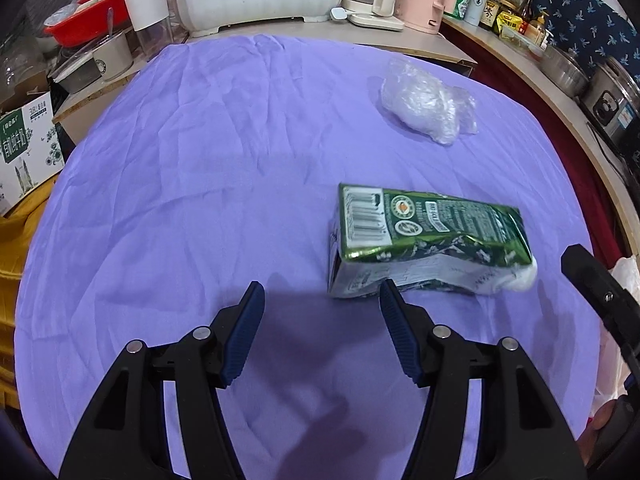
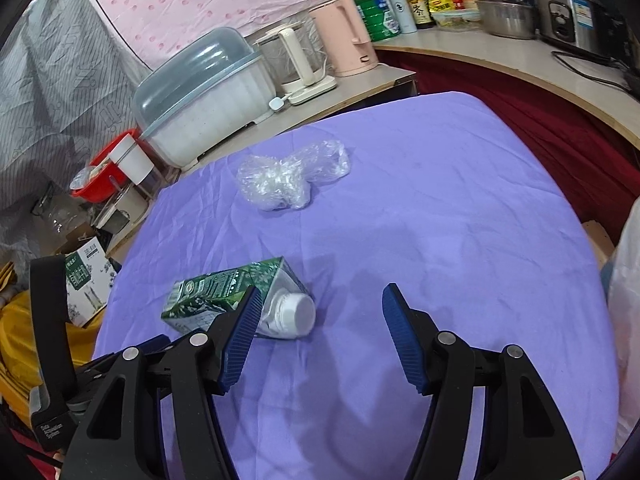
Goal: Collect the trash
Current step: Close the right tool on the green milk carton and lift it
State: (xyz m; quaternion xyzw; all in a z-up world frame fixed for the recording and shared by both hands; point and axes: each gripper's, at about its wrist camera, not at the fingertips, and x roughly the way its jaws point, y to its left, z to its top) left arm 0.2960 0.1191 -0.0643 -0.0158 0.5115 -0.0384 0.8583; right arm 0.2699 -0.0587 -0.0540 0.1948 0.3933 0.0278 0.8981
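A crushed green drink carton (image 1: 428, 240) with a white cap lies on its side on the purple cloth (image 1: 200, 200), just ahead and to the right of my left gripper (image 1: 322, 294), which is open and empty. In the right wrist view the carton (image 2: 232, 296) lies ahead and to the left of my right gripper (image 2: 320, 300), also open and empty; its left fingertip overlaps the carton. A crumpled clear plastic bag (image 1: 428, 102) lies farther back on the cloth and also shows in the right wrist view (image 2: 288, 178).
A white plastic bag (image 2: 626, 320) hangs at the right edge. Behind the table stand a covered dish rack (image 2: 204, 100), kettles (image 2: 344, 38), a red basin (image 1: 88, 20) and a cardboard box (image 1: 28, 148). A counter with pots and bottles (image 2: 504, 16) curves at the right.
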